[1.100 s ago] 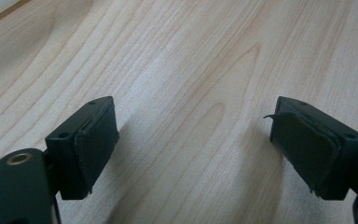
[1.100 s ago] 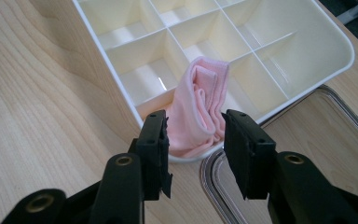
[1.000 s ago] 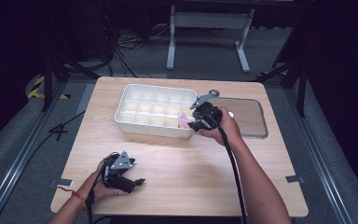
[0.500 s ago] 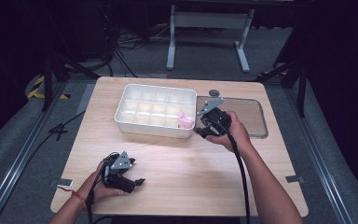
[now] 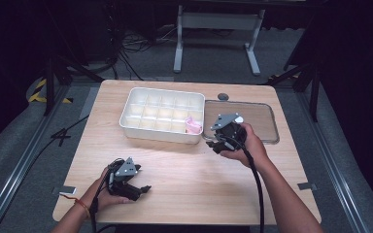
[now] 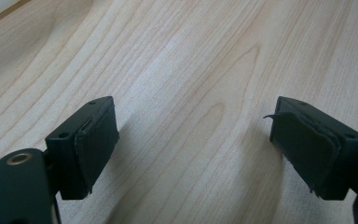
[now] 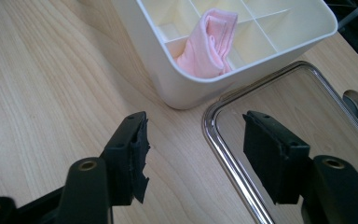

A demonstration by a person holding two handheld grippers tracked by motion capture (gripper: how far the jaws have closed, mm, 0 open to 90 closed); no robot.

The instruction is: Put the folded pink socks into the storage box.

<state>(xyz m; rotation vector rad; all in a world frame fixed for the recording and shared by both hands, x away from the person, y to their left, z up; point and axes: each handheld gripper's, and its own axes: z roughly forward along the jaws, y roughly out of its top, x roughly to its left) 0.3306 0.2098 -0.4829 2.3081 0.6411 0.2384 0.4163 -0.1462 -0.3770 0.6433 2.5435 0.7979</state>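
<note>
The pink cloth [image 7: 208, 44] stands folded in the box's [image 5: 161, 133] lower-right corner cell, centre of the high view. My right gripper [image 7: 193, 156] has just been opening, nothing between its jaws, and straddles the clear lid's [image 7: 289, 93] rim; I could knock it. My left gripper [image 6: 196, 149] rests open at lower left.

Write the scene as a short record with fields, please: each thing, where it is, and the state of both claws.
table: light wood
box: white, divided in compartments, at the far middle of the table
cloth: pink, folded, stands in the box's corner compartment nearest the right claw
lid: clear, with a shiny rim, flat on the table, right of the box
left claw: low over bare wood near the front edge, jaws apart, nothing between them
right claw: near the box corner and the lid's edge, jaws have just been opening, nothing between them
</note>
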